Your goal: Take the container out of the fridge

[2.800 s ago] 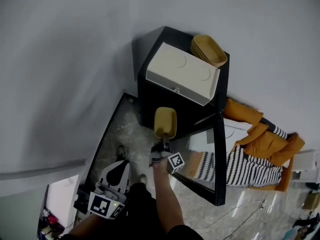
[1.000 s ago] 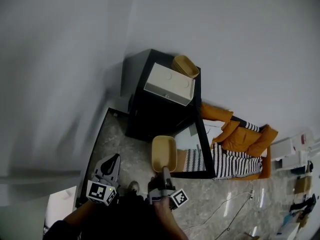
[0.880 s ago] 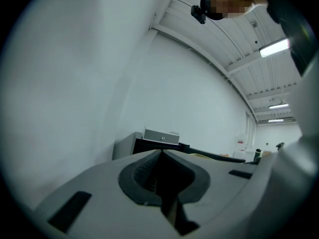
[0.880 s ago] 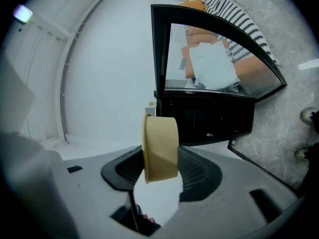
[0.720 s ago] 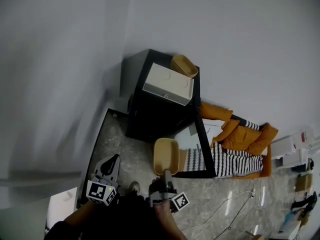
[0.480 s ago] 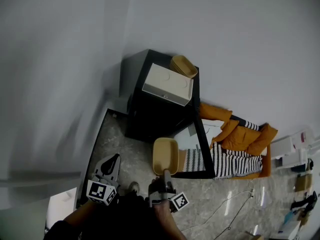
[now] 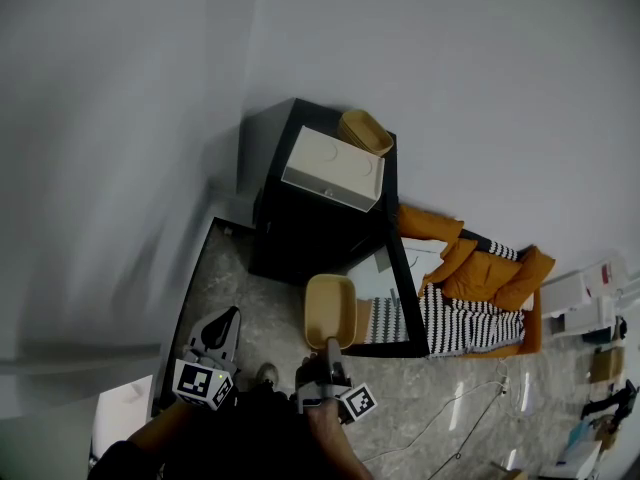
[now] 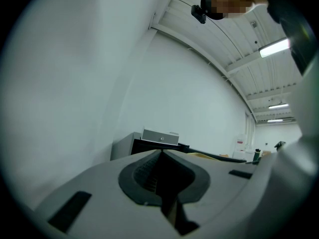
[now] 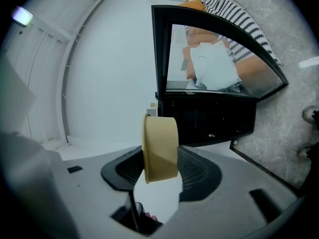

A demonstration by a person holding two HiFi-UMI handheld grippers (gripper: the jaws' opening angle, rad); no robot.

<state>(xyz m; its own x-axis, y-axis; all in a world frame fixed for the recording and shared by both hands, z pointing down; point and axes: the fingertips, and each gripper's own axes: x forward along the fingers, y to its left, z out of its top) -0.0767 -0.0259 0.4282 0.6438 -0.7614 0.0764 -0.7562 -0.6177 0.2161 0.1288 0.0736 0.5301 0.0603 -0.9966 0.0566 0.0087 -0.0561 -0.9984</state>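
Between right gripper (image 9: pixel 162 159) jaws (clamped edgewise): tan container (image 9: pixel 160 141).

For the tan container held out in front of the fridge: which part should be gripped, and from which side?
The near short end, coming level toward the fridge, one jaw above and one below. The tan container is a shallow open tray, so its height fits the jaws; the right gripper holds it so.

— Can any writing be read here?
— None. The left marker cube (image 7: pixel 200 384) and right marker cube (image 7: pixel 360 401) bear only black-and-white square patterns. A red-and-white sign (image 8: pixel 239 142), right of the fridge (image 8: pixel 142 147), is too small to read.
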